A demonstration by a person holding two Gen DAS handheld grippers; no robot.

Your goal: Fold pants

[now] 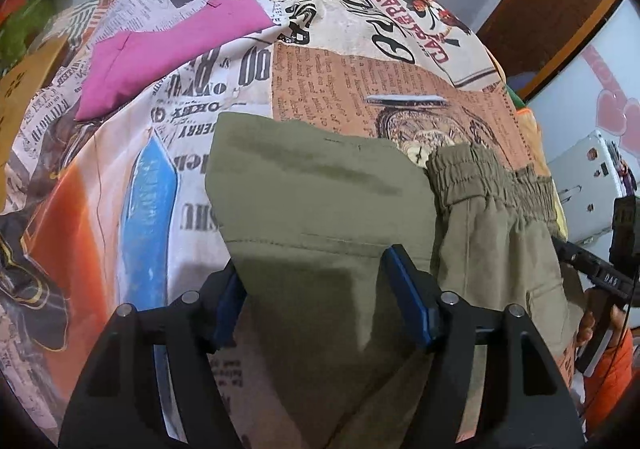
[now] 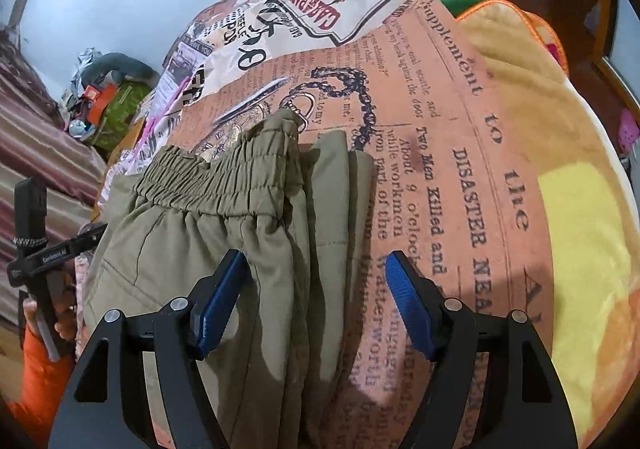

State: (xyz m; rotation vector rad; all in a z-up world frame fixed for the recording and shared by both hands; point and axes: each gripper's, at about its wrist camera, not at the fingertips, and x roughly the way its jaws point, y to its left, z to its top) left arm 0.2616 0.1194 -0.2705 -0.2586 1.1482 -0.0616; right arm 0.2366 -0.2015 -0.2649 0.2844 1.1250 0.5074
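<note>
Olive pants (image 1: 320,201) lie folded on the newsprint bedspread (image 1: 360,61). My left gripper (image 1: 316,297) and right gripper (image 2: 320,301) both spread wide above the cloth, holding nothing.

Olive-green cotton pants with a gathered elastic waistband (image 1: 492,185), lying folded on the newspaper-print bedsheet (image 1: 328,61). Legs doubled up over the seat, hem end (image 1: 316,185) flat and smooth beside the waistband, a straight stitched seam running across it. Waistband (image 2: 224,177) puckered, slightly raised, facing the far end of the sheet. Several stacked fabric layers visible as parallel folds along the pants' right edge (image 2: 340,185), resting on the orange newsprint panel. A slanted pocket seam visible below the waistband on the left side (image 2: 128,249). Fabric mostly smooth, with soft vertical creases below the elastic.
</note>
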